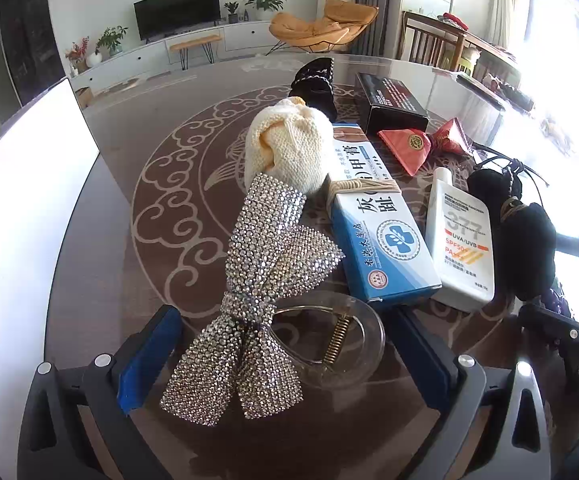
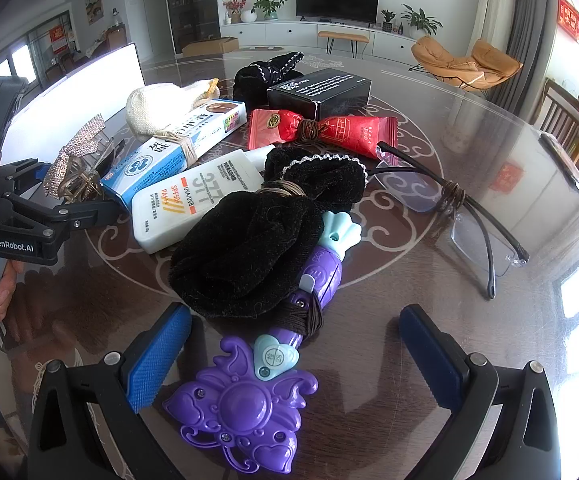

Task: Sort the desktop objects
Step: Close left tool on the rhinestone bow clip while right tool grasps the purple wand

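My left gripper (image 1: 285, 360) is open, its blue pads on either side of a rhinestone bow hair clip (image 1: 265, 276) with a clear claw (image 1: 329, 340) lying on the table. Beyond it lie a cream knitted pouch (image 1: 289, 148), a blue-and-white box (image 1: 377, 224) and a white sunscreen bottle (image 1: 459, 240). My right gripper (image 2: 295, 352) is open around a purple toy wand (image 2: 249, 404) that lies partly under a black velvet pouch (image 2: 245, 256). The left gripper also shows in the right wrist view (image 2: 89, 196), at the bow clip (image 2: 77, 156).
A black box (image 2: 321, 88), red wrapped packets (image 2: 321, 128), glasses (image 2: 469, 216) and another black pouch (image 2: 265, 72) lie on the round patterned glass table (image 2: 429, 312). A white board (image 1: 21, 208) stands at the table's left. Chairs stand beyond the table.
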Motion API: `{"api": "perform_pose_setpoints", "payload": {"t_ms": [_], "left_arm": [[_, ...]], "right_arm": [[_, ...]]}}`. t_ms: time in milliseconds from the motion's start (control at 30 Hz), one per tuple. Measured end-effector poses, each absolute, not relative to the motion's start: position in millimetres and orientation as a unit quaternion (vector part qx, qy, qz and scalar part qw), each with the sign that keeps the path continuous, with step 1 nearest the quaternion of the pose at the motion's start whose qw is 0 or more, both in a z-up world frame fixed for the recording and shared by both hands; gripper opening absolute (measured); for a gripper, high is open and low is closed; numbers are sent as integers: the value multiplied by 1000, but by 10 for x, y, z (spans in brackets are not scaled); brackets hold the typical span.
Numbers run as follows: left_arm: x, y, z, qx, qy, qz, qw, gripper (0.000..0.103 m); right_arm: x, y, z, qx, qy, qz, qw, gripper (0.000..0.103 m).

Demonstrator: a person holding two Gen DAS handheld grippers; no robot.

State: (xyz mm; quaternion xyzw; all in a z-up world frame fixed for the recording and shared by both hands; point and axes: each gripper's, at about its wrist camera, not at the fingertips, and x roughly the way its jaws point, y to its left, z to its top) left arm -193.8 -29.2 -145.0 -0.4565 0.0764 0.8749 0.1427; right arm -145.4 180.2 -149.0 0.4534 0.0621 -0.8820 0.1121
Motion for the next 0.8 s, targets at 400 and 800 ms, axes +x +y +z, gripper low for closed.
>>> {"api": "perform_pose_setpoints", "payload": {"t_ms": [400,800], "left_arm": [[-1935,-294,-1359,-477,77,865,137,73],[-1363,-449,-1323,-469,34,869,153,48]], "right_arm": [[-1454,1799,-1489,453,62,-882,112,103],[-1543,1694,-1344,521,88,-834,156,67]]}}
